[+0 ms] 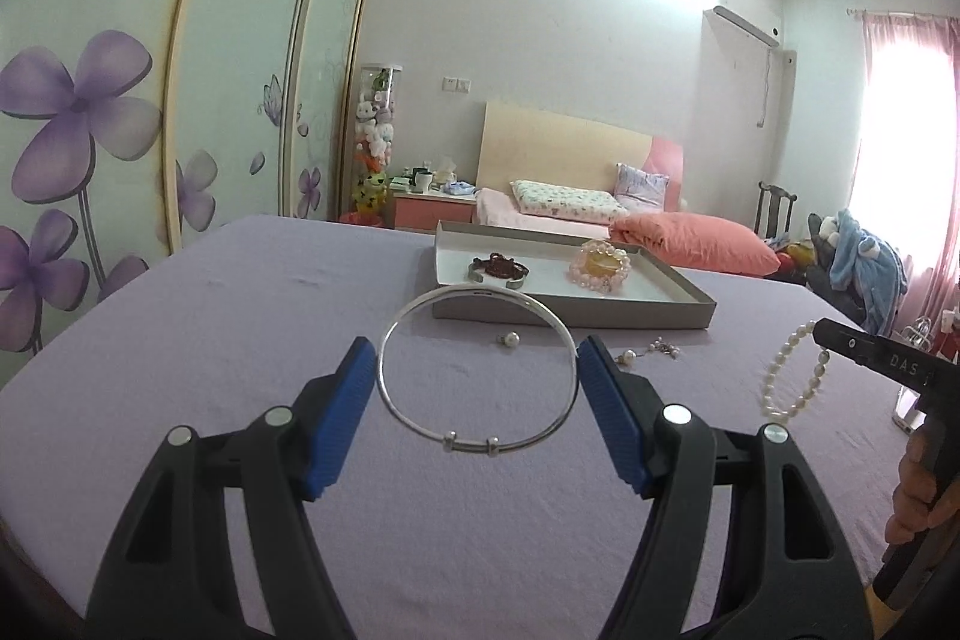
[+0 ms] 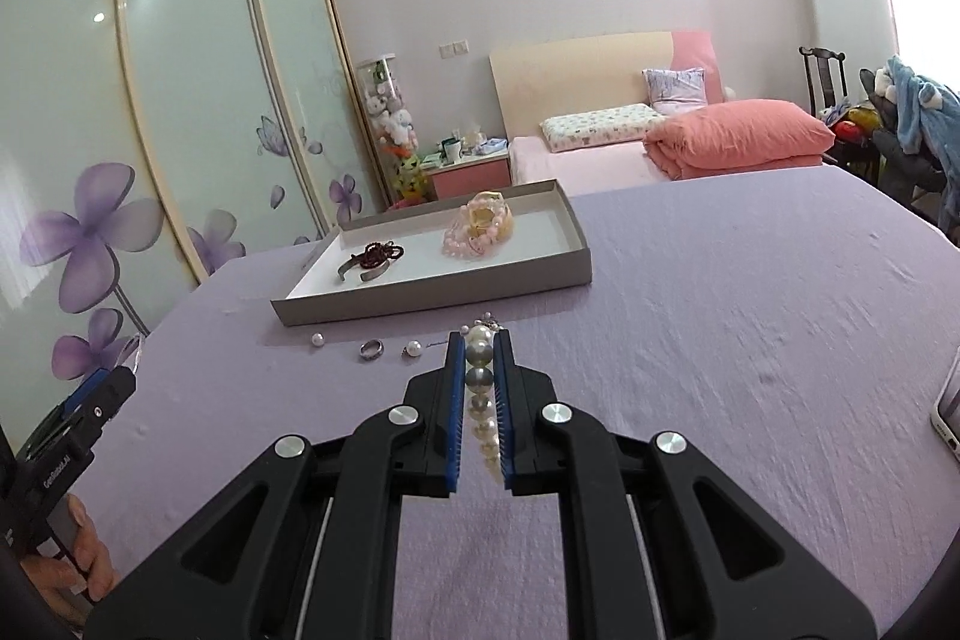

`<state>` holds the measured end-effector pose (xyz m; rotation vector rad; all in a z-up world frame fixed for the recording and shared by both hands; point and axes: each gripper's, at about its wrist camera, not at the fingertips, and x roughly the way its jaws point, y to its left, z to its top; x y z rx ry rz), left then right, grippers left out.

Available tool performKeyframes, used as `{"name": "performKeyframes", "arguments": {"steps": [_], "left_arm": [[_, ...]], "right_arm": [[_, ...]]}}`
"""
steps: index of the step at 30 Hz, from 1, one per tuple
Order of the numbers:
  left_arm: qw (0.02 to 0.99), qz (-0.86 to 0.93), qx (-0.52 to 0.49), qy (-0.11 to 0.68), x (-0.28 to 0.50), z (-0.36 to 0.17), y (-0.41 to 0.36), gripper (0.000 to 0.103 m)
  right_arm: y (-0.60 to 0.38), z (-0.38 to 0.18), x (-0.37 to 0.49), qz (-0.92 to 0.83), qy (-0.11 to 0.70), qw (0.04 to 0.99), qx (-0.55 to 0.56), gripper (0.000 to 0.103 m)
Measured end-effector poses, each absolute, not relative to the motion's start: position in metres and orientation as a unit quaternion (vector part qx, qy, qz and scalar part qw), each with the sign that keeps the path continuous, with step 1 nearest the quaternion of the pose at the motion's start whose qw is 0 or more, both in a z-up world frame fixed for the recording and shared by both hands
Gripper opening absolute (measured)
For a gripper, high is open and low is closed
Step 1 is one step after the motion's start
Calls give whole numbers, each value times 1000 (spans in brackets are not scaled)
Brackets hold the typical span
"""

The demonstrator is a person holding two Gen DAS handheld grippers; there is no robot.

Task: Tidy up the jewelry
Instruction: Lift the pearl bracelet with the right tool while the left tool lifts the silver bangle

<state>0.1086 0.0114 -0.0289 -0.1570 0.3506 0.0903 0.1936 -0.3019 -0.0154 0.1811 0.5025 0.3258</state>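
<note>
My left gripper (image 1: 477, 370) is shut on a thin silver bangle (image 1: 420, 427), its blue pads pressing the hoop's two sides, held above the purple cloth. My right gripper (image 2: 480, 340) is shut on a white pearl bracelet (image 2: 480, 382); in the left wrist view the bracelet (image 1: 780, 370) hangs from it at the right. A shallow grey box (image 1: 660, 319) (image 2: 420, 295) lies ahead with a dark red bead bracelet (image 1: 498, 265) (image 2: 375, 253), a silver cuff (image 2: 360, 271) and a pink bead bracelet (image 1: 600, 268) (image 2: 480, 226) inside.
Loose pieces lie on the cloth in front of the box: a pearl (image 2: 317, 339), a silver ring (image 2: 370, 349), a pearl ring (image 2: 412, 349) and a small chain piece (image 1: 663, 347). A phone (image 2: 948, 412) lies at the right edge. A bed and wardrobe stand behind.
</note>
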Motion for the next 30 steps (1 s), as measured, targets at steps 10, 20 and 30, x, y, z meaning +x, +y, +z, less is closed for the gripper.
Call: {"name": "performKeyframes", "arguments": {"steps": [10, 20, 30], "left_arm": [[986, 41, -72, 147, 89, -30, -3, 68], [986, 30, -62, 151, 87, -34, -12, 67], [959, 13, -112, 258, 126, -69, 7, 44]], "right_arm": [[-295, -10, 177, 173, 224, 955, 83, 10], [-292, -11, 174, 183, 227, 953, 84, 10], [-290, -15, 175, 187, 239, 950, 80, 10]]}}
